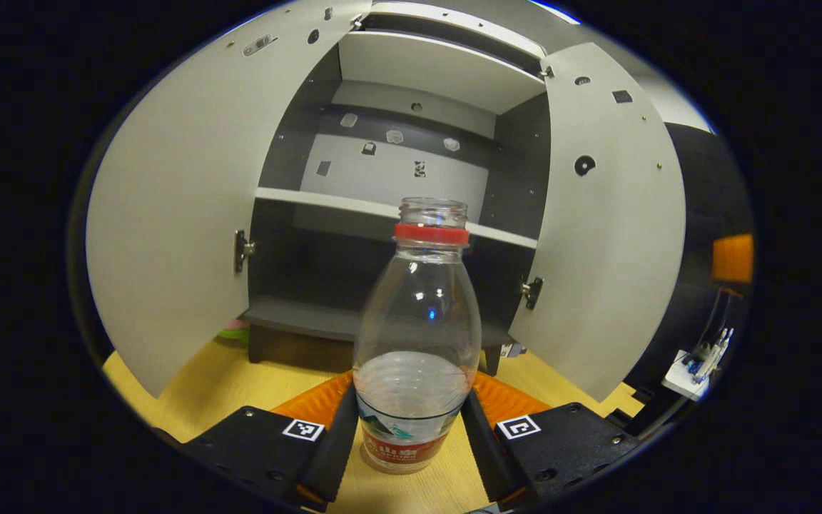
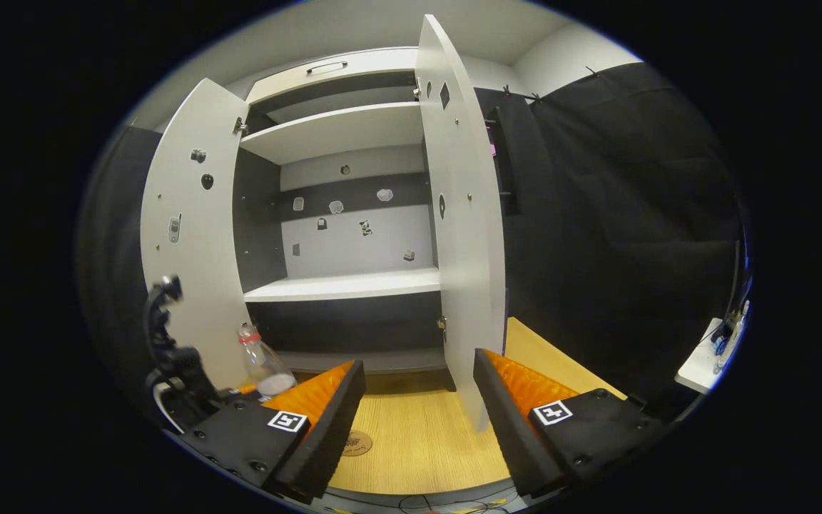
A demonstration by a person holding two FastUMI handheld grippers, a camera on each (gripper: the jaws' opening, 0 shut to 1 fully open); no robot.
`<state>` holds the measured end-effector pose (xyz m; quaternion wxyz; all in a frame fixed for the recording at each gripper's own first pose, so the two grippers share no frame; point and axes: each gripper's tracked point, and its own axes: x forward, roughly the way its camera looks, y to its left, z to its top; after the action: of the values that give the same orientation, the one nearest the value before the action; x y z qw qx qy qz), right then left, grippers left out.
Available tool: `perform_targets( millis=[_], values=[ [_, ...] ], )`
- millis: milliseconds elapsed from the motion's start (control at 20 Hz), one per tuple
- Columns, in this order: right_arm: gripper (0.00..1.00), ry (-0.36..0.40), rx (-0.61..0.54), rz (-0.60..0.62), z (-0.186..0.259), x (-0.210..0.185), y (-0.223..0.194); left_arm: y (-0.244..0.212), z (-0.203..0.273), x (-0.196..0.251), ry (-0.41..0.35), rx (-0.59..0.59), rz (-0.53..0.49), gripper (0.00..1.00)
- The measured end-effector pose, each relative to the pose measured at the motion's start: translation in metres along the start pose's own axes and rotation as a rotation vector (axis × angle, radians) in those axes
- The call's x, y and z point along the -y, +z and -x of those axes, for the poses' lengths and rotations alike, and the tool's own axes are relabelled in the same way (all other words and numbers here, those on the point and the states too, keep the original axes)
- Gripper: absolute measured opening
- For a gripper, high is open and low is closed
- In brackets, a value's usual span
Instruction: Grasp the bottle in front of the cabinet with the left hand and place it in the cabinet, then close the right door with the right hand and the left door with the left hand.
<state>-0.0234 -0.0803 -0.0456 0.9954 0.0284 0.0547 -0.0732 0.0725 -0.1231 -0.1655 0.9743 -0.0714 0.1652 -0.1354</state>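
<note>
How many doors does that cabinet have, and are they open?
2, both swung open. In the left gripper view, the left door stands beside the shelves and the right door opposite, with the bottle in front between them.

Clear plastic bottle [image 1: 417, 335], uncapped, red neck ring, label low on the body, stands upright on the wooden floor in front of my cabinet [image 1: 397, 207]. Cabinet pale with dark interior; left door [image 1: 183, 207] and right door [image 1: 600, 221] both swung wide open.
</note>
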Motion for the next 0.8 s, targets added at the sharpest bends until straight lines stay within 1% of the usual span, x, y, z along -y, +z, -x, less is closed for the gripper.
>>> perform_targets(
  millis=[100, 200, 300, 400, 550, 650, 800],
  values=[
    [0.99, 0.014, -0.008, -0.012, -0.005, -0.003, -0.004, 0.052, 0.010, 0.004, -0.025, 0.049, 0.019, 0.74],
    [0.99, 0.028, -0.011, -0.025, -0.007, -0.005, -0.009, 0.096, 0.015, 0.011, -0.062, 0.066, 0.032, 0.74],
    [0.99, 0.025, -0.008, -0.031, -0.007, -0.003, -0.012, 0.132, 0.014, 0.019, -0.096, 0.057, 0.032, 0.74],
    [0.99, 0.011, -0.006, -0.034, -0.003, 0.002, -0.016, 0.175, 0.003, 0.026, -0.122, 0.097, 0.022, 0.74],
    [0.99, -0.038, -0.014, -0.035, 0.007, 0.022, -0.021, 0.229, -0.026, 0.029, -0.135, 0.134, -0.006, 0.74],
    [0.99, -0.099, -0.010, -0.037, 0.015, 0.046, -0.021, 0.262, -0.054, 0.034, -0.151, 0.158, -0.002, 0.74],
    [0.99, -0.203, 0.001, -0.065, 0.032, 0.084, -0.020, 0.300, -0.104, 0.032, -0.126, 0.175, -0.020, 0.73]
  ],
)
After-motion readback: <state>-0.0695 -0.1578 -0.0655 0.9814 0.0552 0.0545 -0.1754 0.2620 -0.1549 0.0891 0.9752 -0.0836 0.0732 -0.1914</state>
